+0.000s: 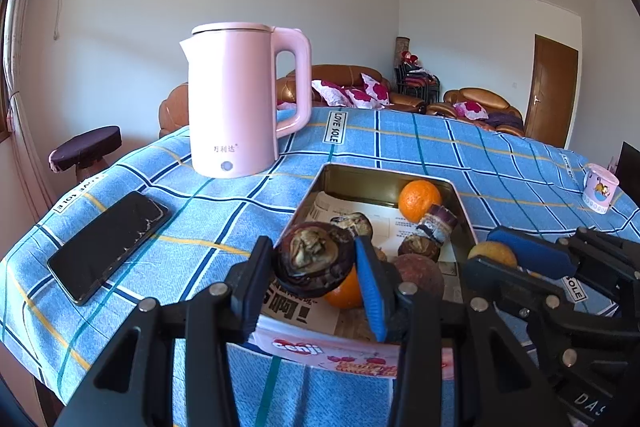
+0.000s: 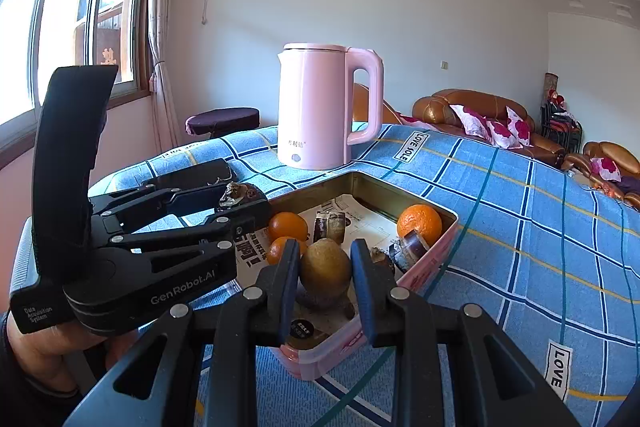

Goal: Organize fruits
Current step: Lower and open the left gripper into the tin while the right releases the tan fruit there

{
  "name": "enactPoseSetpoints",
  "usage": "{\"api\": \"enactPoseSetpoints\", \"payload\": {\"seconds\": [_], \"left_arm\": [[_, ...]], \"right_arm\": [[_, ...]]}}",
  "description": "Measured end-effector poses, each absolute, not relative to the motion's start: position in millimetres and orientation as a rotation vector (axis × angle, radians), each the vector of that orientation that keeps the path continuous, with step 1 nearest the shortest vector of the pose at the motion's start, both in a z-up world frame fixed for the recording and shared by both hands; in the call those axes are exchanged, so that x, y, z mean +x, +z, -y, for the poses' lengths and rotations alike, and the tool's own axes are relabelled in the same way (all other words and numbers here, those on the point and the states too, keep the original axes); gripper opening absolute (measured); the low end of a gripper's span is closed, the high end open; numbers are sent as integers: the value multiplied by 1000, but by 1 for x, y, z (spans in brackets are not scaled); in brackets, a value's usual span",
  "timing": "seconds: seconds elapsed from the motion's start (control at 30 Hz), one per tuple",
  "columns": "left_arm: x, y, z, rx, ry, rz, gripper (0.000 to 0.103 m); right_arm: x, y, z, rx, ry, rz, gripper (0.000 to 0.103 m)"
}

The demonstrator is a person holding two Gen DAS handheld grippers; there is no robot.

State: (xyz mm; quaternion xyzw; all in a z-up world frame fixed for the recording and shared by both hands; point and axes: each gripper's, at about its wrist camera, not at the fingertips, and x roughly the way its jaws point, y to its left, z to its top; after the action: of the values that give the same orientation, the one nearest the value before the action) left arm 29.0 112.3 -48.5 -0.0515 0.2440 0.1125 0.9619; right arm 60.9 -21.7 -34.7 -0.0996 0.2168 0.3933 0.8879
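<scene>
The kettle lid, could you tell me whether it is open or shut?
Shut: the lid lies flat and level on the pink kettle, with no gap showing in either view.

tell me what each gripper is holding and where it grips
Left gripper: dark mangosteen, pinched across its sides. Right gripper: yellow-brown fruit, also by its sides.

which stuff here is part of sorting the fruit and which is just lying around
Job: tin, oranges, mangosteen in the left gripper, yellow-brown fruit in the right gripper, other dark fruits in the tin.

Lying about: kettle, phone, cup, tablecloth.
</scene>
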Motion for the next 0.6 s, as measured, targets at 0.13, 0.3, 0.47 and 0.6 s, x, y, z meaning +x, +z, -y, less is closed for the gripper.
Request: {"api": "enactPoseSetpoints", "payload": {"seconds": [0.13,0.3,0.47,0.6], "left_arm": [[30,-51,-112,-101,235,-505,47],[28,-50,-112,-90,261,-494,65],[23,-47,-115,-109,256,-475,79],[17,-41,-114,-112,254,-445,79]], "right_arm": [[64,-38,19,-209,824,-476,28],[67,-47,13,-228,835,-524,36],[66,-51,15,-222,836,-532,51],[60,-47,16,-230,822,-497,53]]}}
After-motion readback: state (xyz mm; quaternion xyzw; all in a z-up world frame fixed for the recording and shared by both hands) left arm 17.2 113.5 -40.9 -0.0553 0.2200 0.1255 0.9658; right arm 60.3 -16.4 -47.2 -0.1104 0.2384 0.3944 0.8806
